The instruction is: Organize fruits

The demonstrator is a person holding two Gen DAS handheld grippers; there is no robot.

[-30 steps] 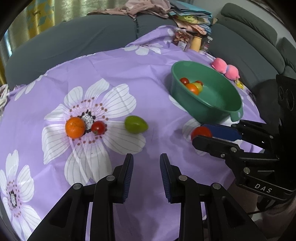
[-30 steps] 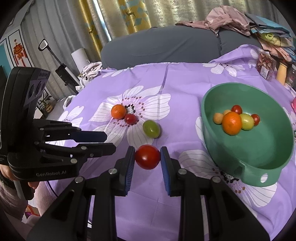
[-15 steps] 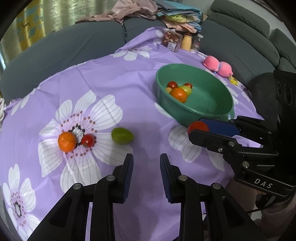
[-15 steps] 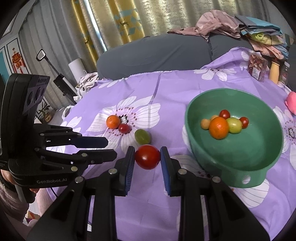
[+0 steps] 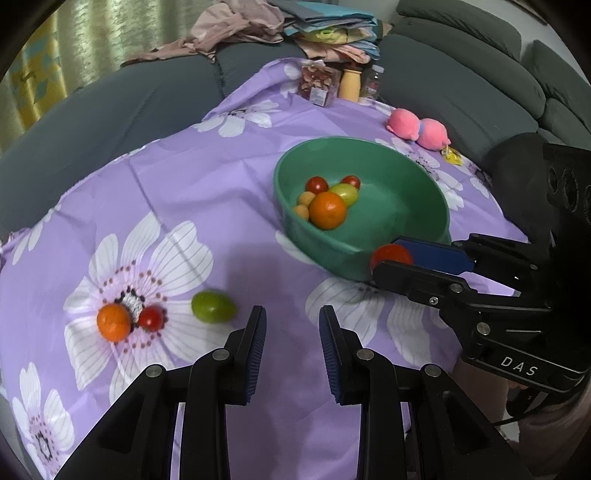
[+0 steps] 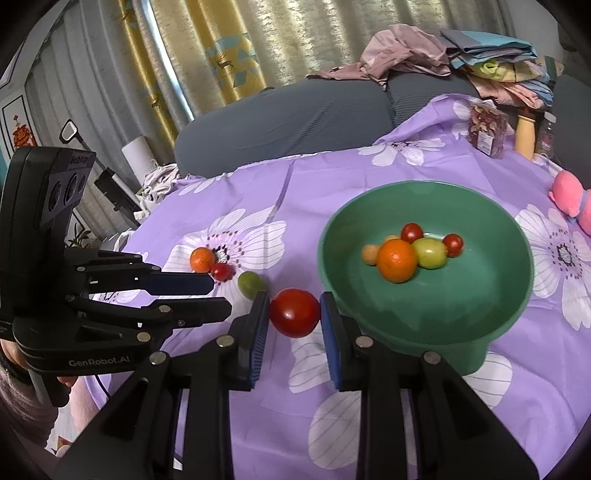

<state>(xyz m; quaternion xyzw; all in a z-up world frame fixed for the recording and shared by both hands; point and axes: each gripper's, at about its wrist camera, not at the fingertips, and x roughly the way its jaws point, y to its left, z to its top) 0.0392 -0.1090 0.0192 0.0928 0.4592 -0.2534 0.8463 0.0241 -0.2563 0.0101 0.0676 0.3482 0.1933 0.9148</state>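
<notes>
My right gripper (image 6: 294, 306) is shut on a red tomato (image 6: 294, 313) and holds it above the purple flowered cloth, just left of the green bowl (image 6: 480, 280). The left wrist view shows that tomato (image 5: 389, 254) at the bowl's (image 5: 399, 199) near rim. In the bowl lie an orange (image 5: 327, 211), a yellow-green fruit (image 5: 345, 193) and several small tomatoes. My left gripper (image 5: 291, 314) is shut on nothing, hovering over the cloth. Ahead of it to the left lie a green fruit (image 5: 213, 312), a small red tomato (image 5: 150, 318) and an orange (image 5: 113, 322).
A pink plush toy (image 5: 419, 129) lies behind the bowl. A snack packet (image 5: 319, 83) and a bottle (image 5: 350, 83) stand at the table's far edge. A grey sofa (image 5: 110, 110) with piled clothes (image 5: 236, 26) wraps around the table.
Both grippers have drifted toward the bowl, which now looks closer and larger. The loose fruits have slid to the left in the left wrist view. The tomato stays gripped.
</notes>
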